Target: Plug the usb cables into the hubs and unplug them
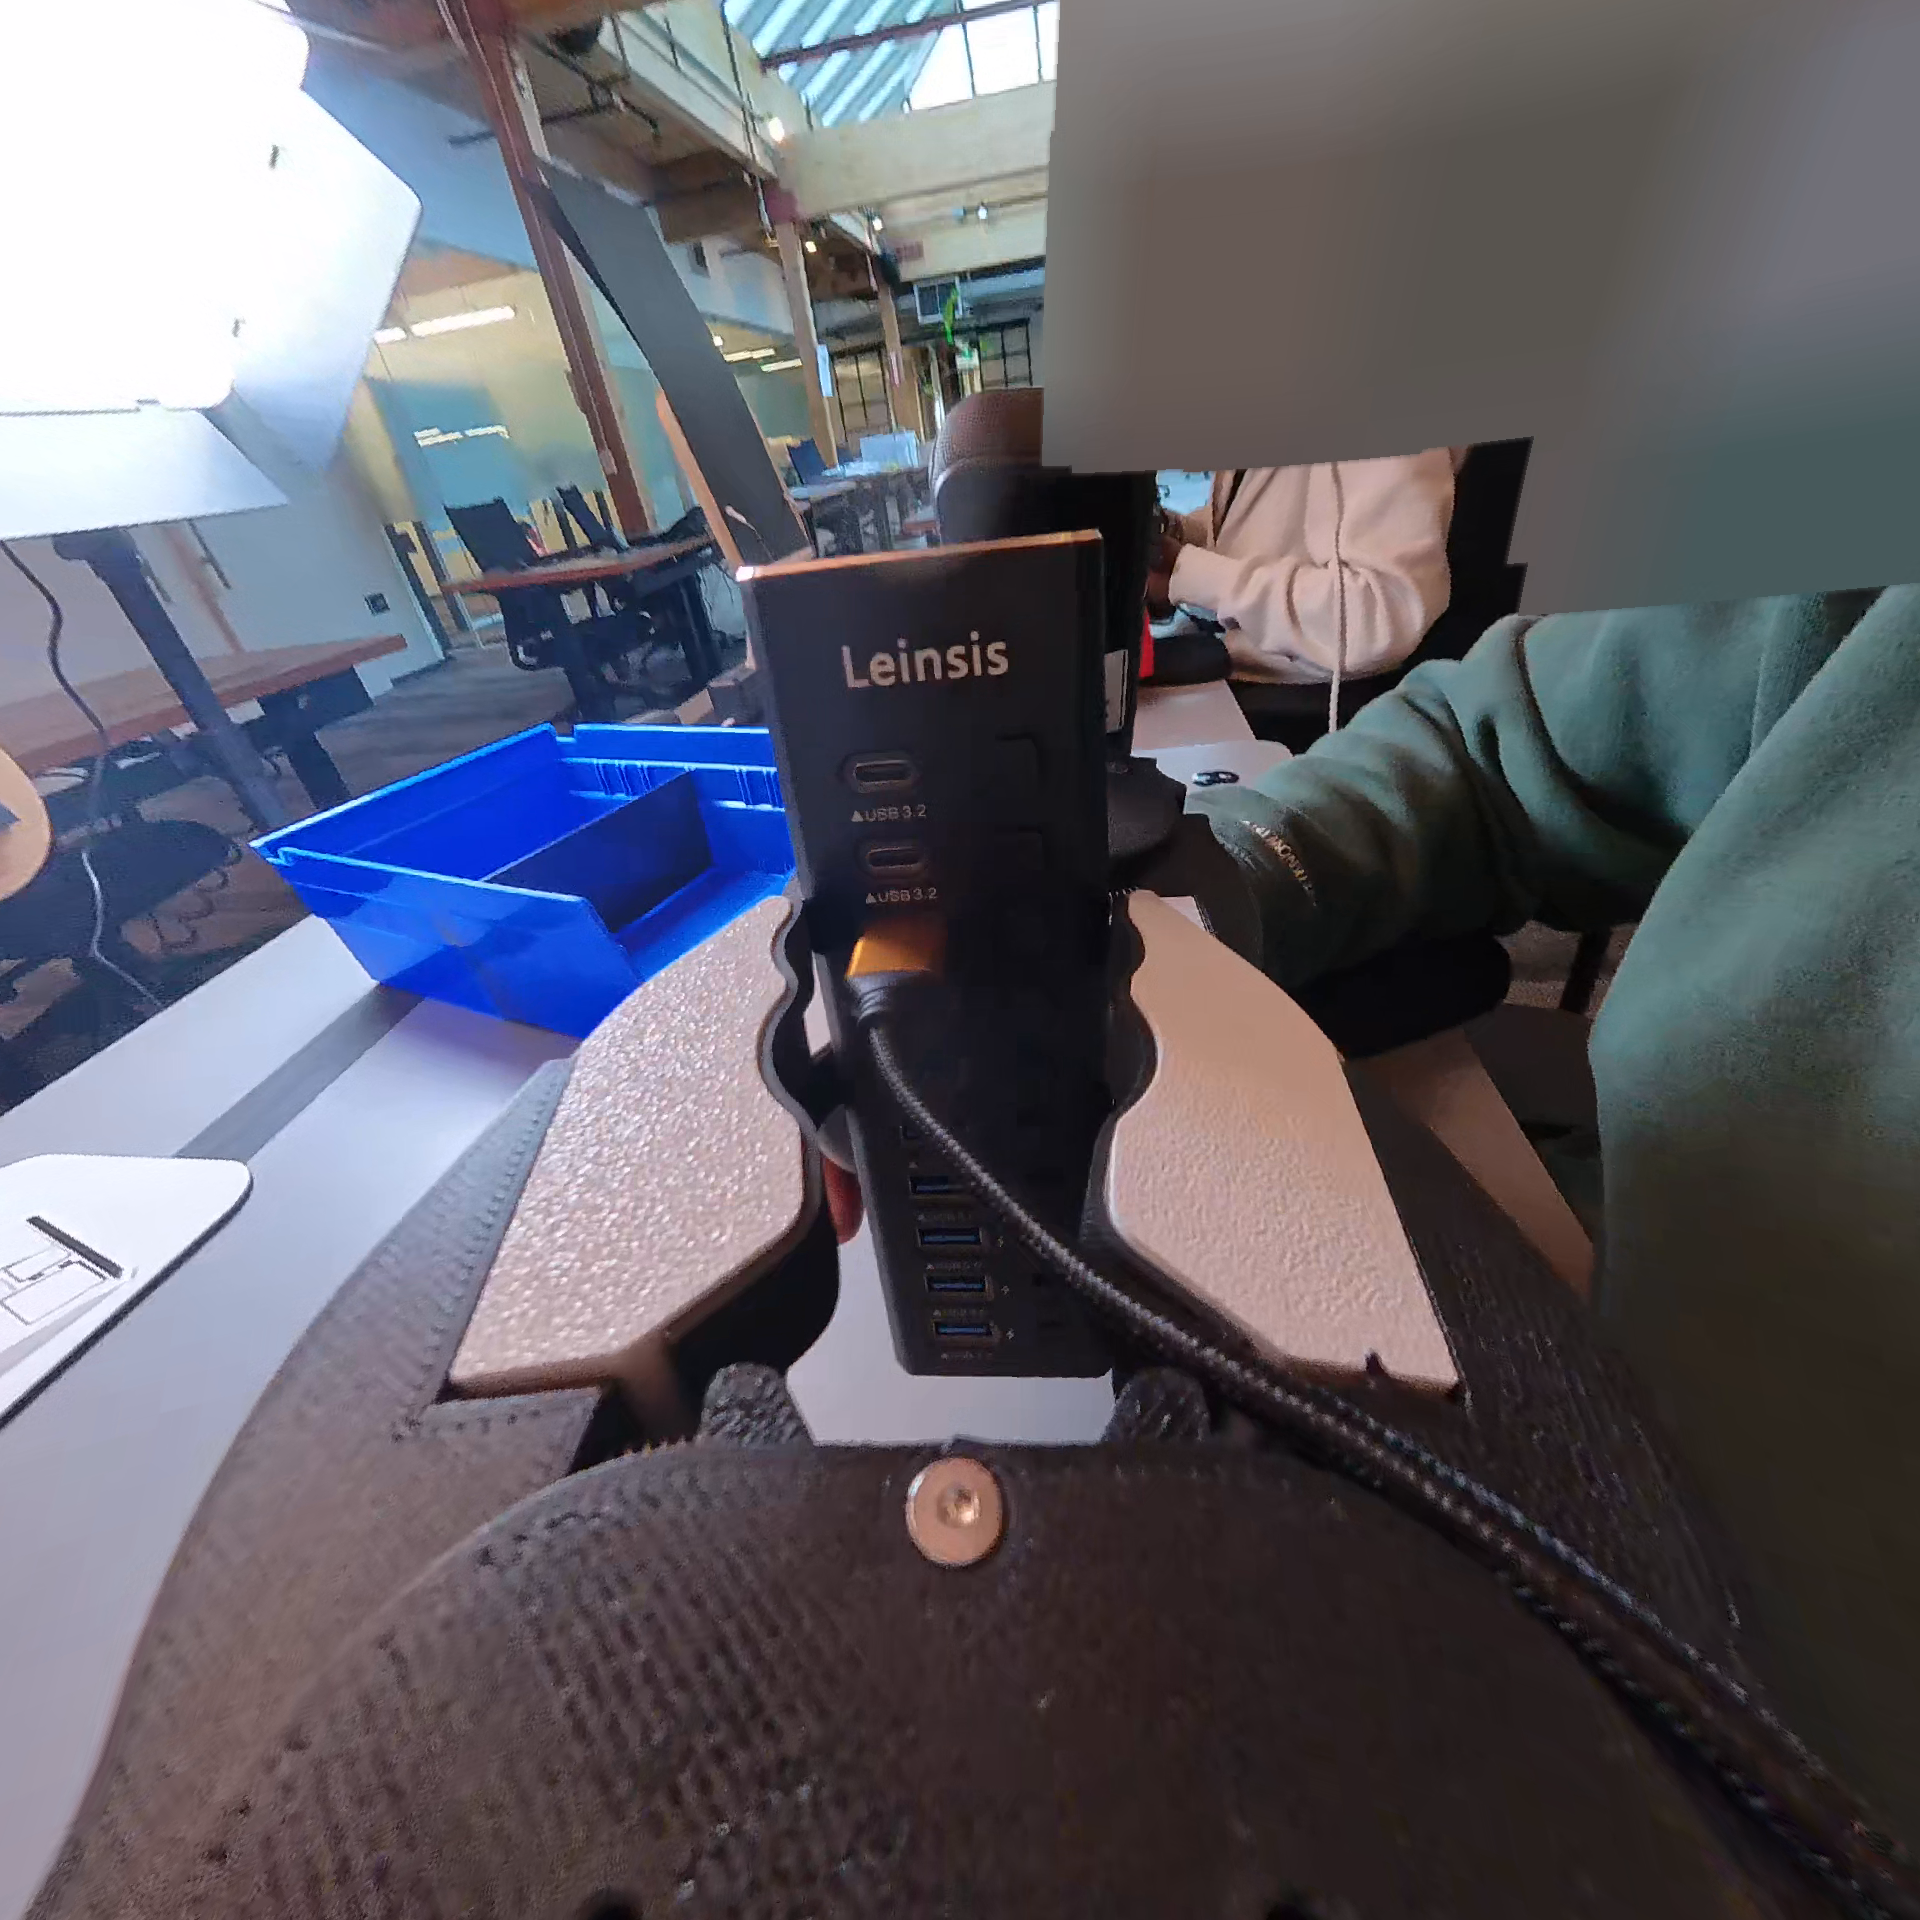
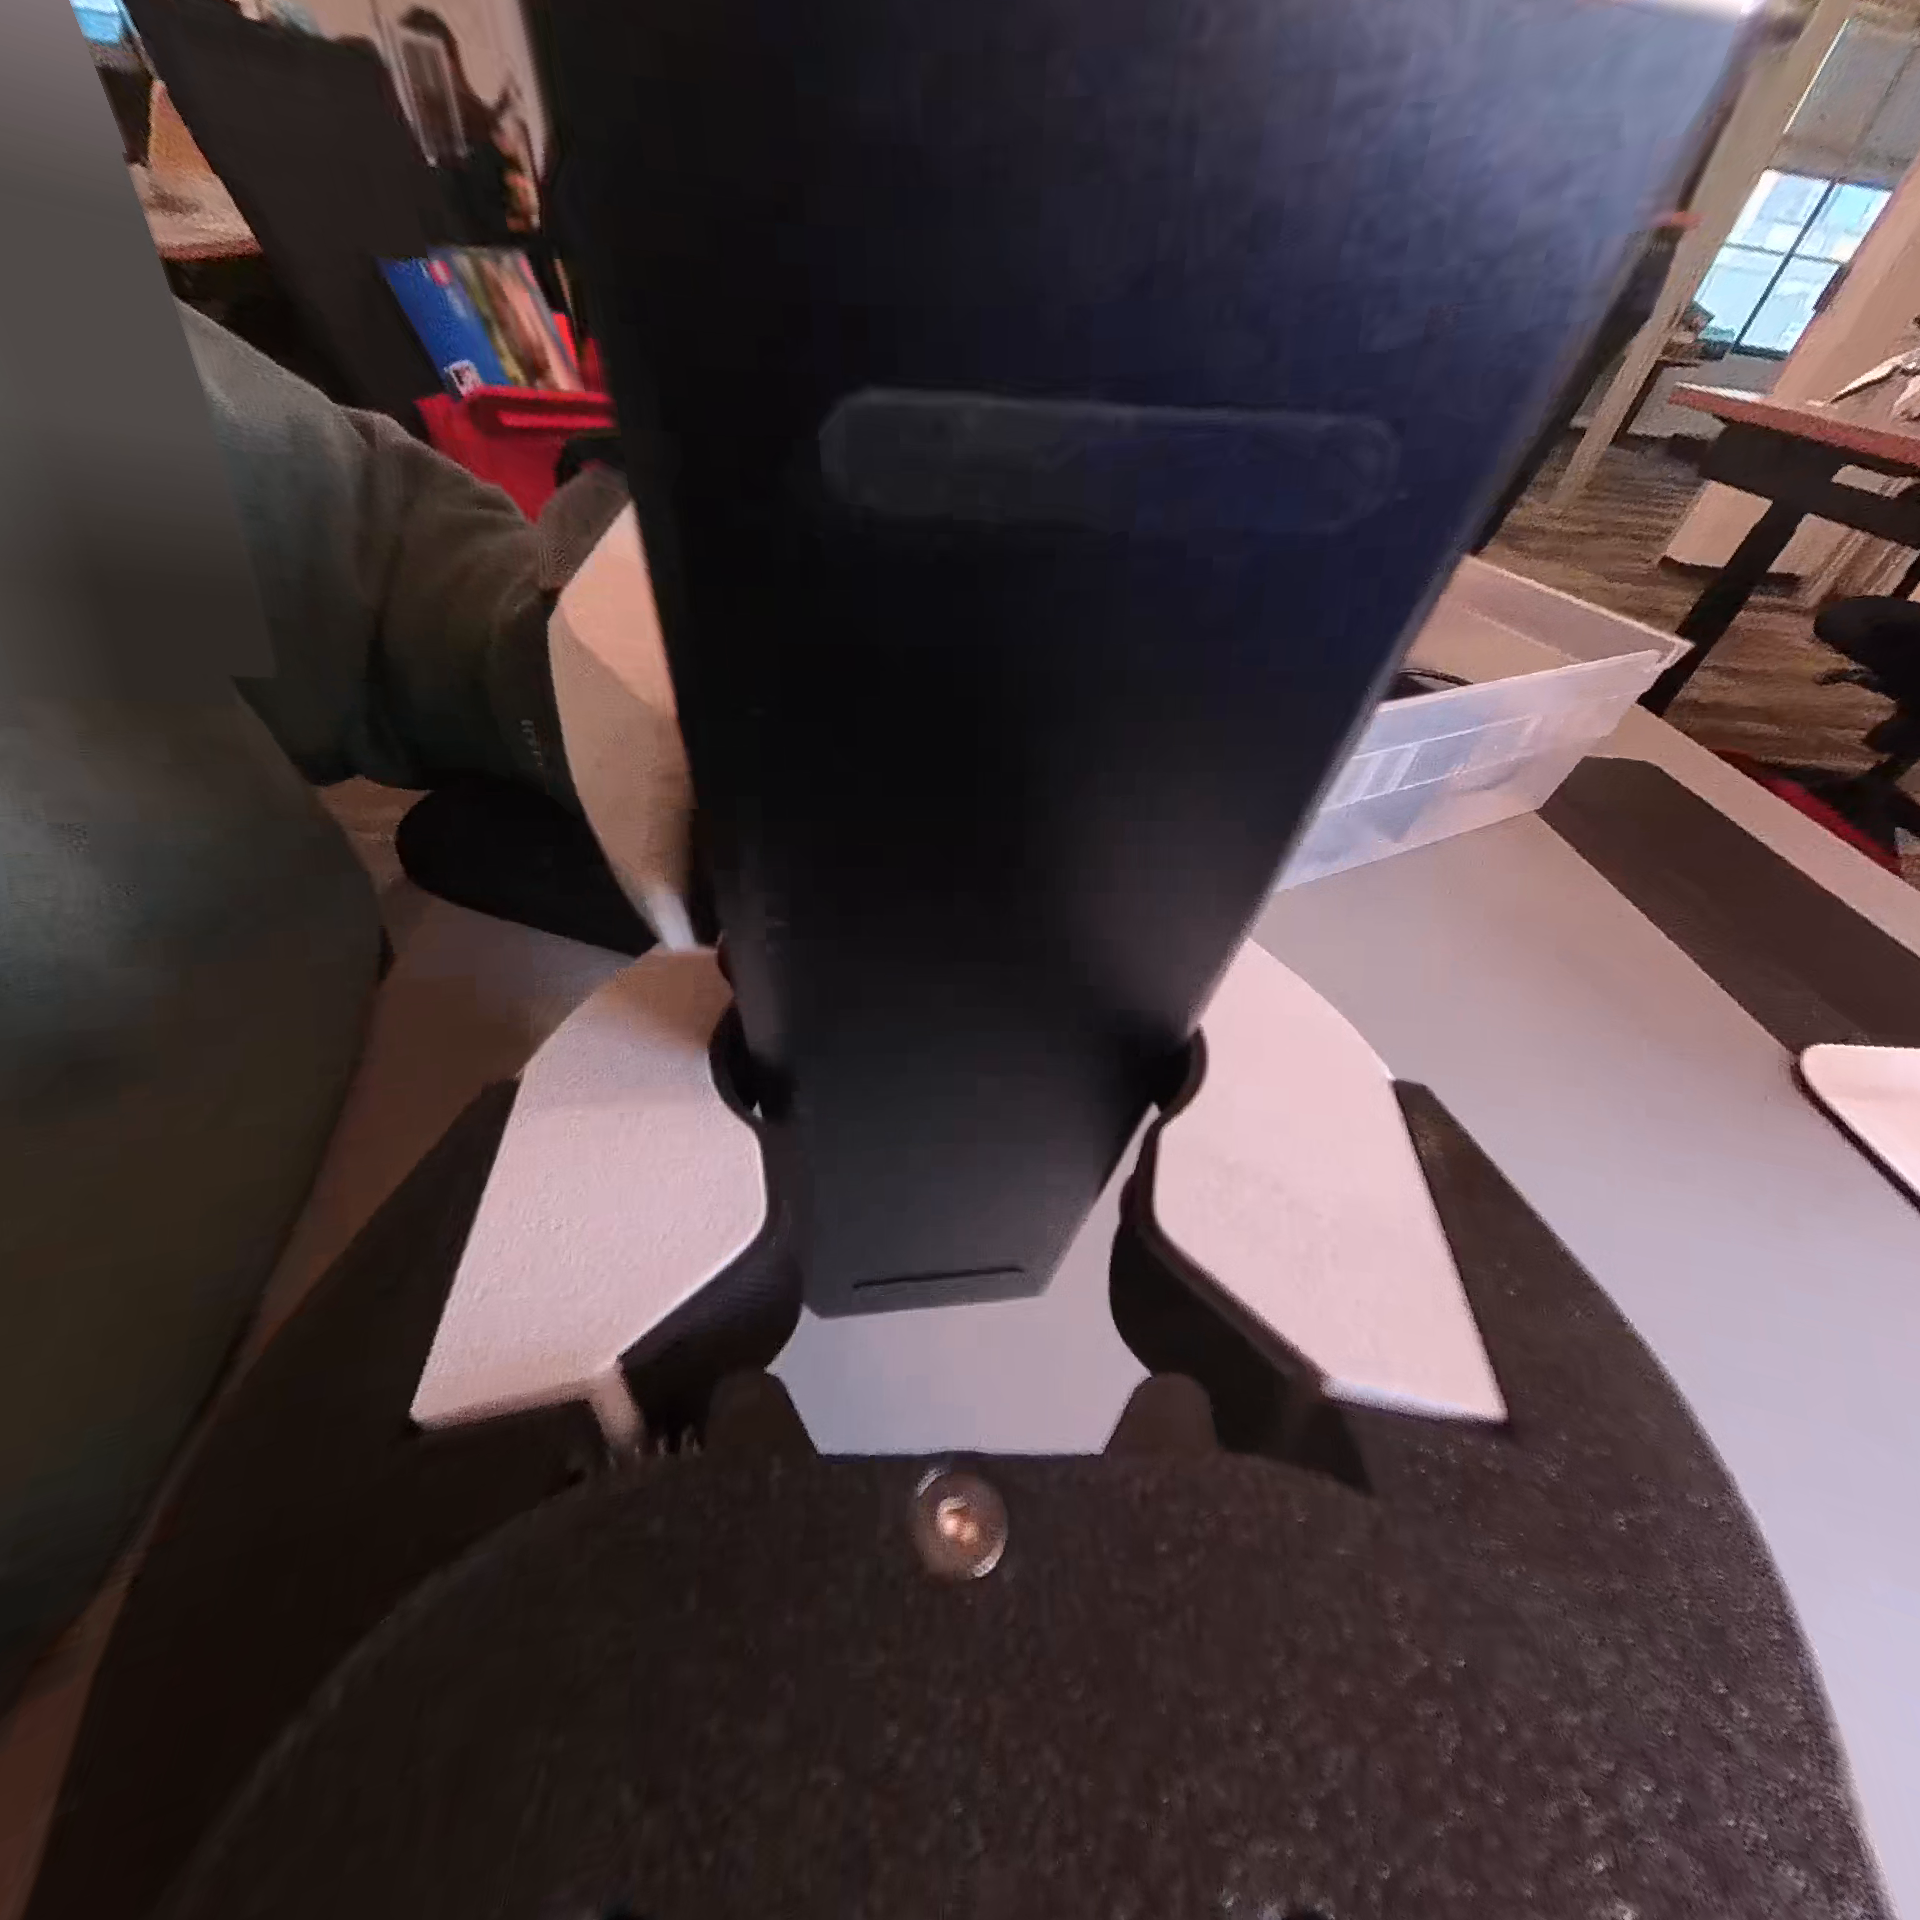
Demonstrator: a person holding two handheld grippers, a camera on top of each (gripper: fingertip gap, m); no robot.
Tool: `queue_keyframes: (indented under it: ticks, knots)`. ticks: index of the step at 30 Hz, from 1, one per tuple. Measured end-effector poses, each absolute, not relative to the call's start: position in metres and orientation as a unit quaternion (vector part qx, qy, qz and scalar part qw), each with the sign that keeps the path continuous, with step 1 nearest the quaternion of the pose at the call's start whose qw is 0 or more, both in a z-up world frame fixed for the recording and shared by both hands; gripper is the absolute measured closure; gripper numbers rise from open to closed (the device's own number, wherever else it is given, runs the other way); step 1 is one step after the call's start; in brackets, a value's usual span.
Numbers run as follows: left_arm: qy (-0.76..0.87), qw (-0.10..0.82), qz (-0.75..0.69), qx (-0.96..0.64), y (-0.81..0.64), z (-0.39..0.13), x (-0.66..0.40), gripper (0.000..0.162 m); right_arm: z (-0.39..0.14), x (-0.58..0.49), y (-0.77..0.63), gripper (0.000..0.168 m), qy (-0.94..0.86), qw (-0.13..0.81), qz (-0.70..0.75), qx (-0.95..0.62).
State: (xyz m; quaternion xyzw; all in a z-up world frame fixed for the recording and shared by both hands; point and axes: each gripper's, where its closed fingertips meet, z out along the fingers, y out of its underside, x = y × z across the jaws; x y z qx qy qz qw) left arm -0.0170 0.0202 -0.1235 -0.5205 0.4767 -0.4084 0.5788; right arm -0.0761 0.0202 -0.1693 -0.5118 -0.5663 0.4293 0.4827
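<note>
Your left gripper has its jaws clamped on the upright black hub, a braided cable plugged into its face. Your right gripper clamps the hub's smooth, blurred back. A blue bin sits by the worktop edge.

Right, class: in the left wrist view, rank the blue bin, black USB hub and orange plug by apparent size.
1. USB hub and blue bin: similar; the hub is nearer, so unsure.
2. Orange plug: smallest.
</note>
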Motion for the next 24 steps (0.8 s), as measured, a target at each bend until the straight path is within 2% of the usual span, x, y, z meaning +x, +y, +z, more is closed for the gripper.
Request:
queue_keyframes:
  ticks: [7, 11, 14, 17, 24]
  knots:
    - [0.459, 0.606, -0.363, -0.539, 0.032, -0.121, -0.023, 0.108, -0.181, -0.070, 0.024, 0.095, -0.548, 0.426, 0.481, -0.536]
    - [0.465, 0.552, -0.354, -0.595, 0.045, -0.139, -0.036, 0.089, -0.173, -0.063, 0.018, 0.095, -0.521, 0.388, 0.550, -0.525]
    - [0.492, 0.530, -0.298, -0.623, 0.052, -0.157, -0.050, 0.085, -0.163, -0.053, 0.019, 0.096, -0.500, 0.383, 0.578, -0.518]
    - [0.500, 0.540, -0.254, -0.627, 0.058, -0.156, -0.070, 0.102, -0.149, -0.037, 0.028, 0.096, -0.472, 0.401, 0.597, -0.509]
    - [0.408, 0.594, -0.186, -0.668, 0.095, -0.122, -0.157, 0.104, -0.117, 0.025, 0.056, 0.095, -0.421, 0.483, 0.591, -0.490]
